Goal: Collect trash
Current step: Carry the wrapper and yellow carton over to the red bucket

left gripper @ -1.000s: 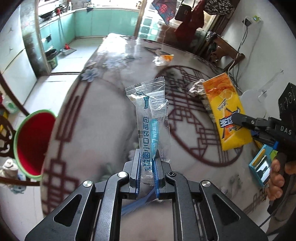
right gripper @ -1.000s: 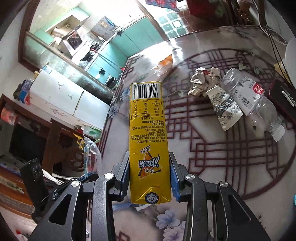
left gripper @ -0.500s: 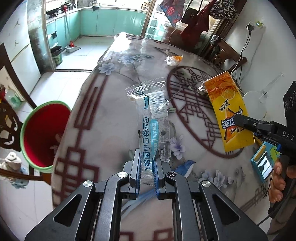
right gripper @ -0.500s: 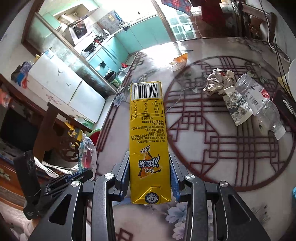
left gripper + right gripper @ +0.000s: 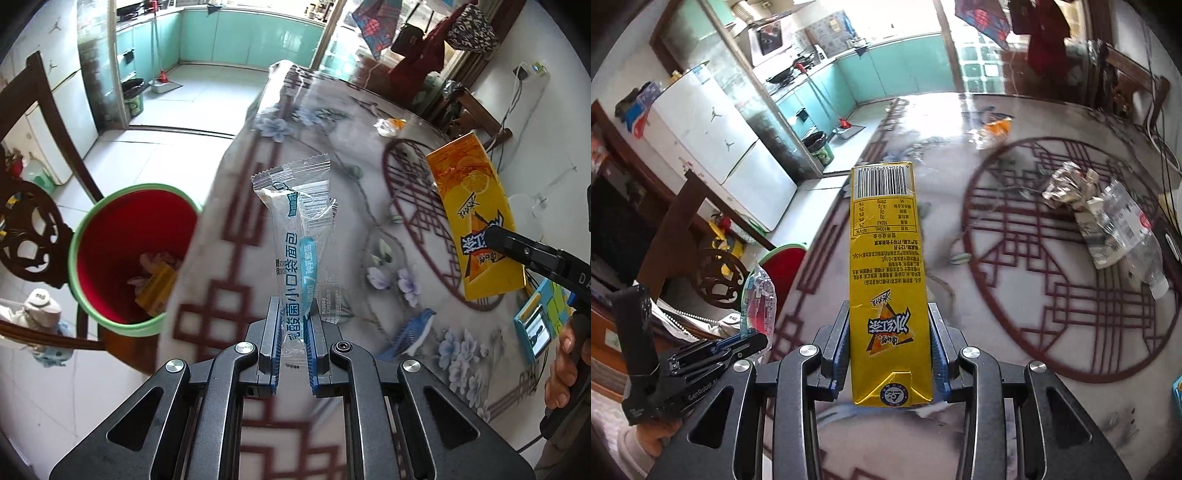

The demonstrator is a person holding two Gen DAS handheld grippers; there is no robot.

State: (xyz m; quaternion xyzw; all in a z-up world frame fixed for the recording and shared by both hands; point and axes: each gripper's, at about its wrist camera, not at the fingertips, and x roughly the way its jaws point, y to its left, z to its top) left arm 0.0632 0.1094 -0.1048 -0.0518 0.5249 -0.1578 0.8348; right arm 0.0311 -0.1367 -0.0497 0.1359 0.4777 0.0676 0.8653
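Observation:
My left gripper (image 5: 293, 314) is shut on a clear bread wrapper (image 5: 301, 236) with blue print, held upright over the table's left edge. The red bin with a green rim (image 5: 127, 254) stands on the floor to its lower left, with some trash inside. My right gripper (image 5: 888, 325) is shut on a flattened yellow drink carton (image 5: 886, 266), held above the table. The left wrist view shows that carton (image 5: 476, 221) at the right. In the right wrist view the left gripper (image 5: 753, 339) and wrapper (image 5: 759, 299) are at the lower left, near the bin (image 5: 781, 264).
On the patterned table (image 5: 1015, 295) lie crumpled foil (image 5: 1067, 184), a paper cup (image 5: 1099, 240), a clear bottle (image 5: 1134, 236) and an orange wrapper (image 5: 993, 131). A blue box (image 5: 539, 321) sits at the table's right edge. A dark wooden chair (image 5: 33, 221) stands behind the bin.
Both grippers have moved toward the table's left edge with their loads. The bin has come closer and its inside now shows. The right gripper has rolled somewhat.

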